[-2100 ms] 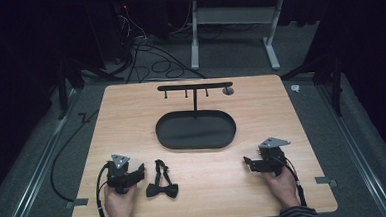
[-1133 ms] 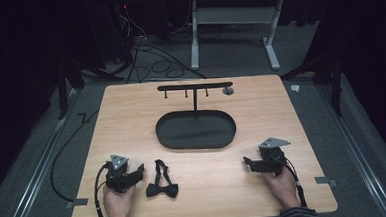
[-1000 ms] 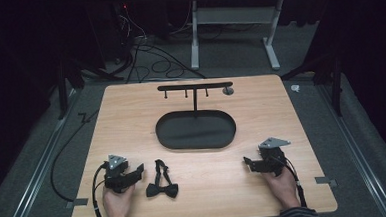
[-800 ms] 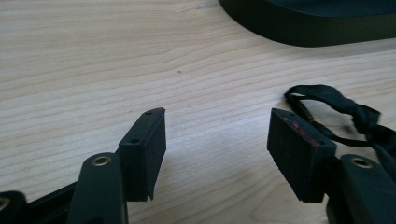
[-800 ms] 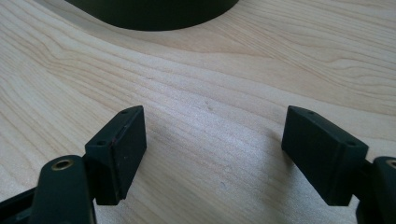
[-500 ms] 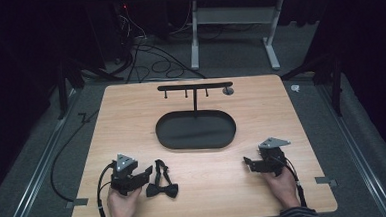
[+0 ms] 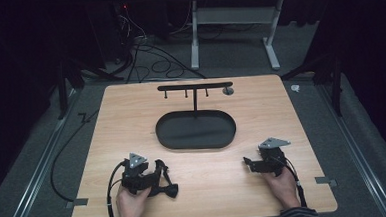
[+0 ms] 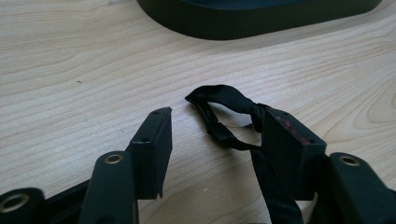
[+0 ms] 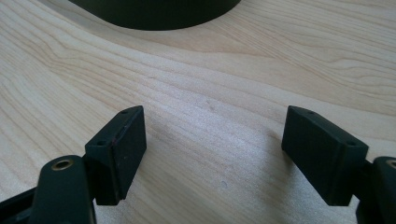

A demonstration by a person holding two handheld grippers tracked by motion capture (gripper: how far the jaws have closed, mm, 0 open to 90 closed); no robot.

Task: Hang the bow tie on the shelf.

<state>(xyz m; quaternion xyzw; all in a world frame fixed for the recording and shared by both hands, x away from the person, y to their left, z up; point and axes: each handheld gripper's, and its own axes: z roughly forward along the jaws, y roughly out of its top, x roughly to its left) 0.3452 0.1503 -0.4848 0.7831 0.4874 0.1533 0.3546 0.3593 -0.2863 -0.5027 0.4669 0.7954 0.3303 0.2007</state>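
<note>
A black bow tie (image 7: 166,189) with a looped strap lies on the wooden table near its front left. My left gripper (image 7: 154,173) is open right at it. In the left gripper view the strap loop (image 8: 224,100) sits between the jaws, running along the inner side of the right finger (image 8: 289,144). My left gripper (image 8: 215,140) is not closed on it. At the front right, my right gripper (image 7: 247,162) rests low over the table. In the right gripper view my right gripper (image 9: 212,135) is open wide over bare wood.
A black oval tray (image 7: 196,131) lies in the middle of the table, its wall (image 8: 243,28) just ahead of the left gripper. A black T-shaped stand with hooks (image 7: 195,87) rises behind it. A small round metal piece (image 7: 227,90) lies by the stand's right end.
My left gripper has moved right toward the bow tie and now has its strap loop between its jaws. The right gripper has stayed put.
</note>
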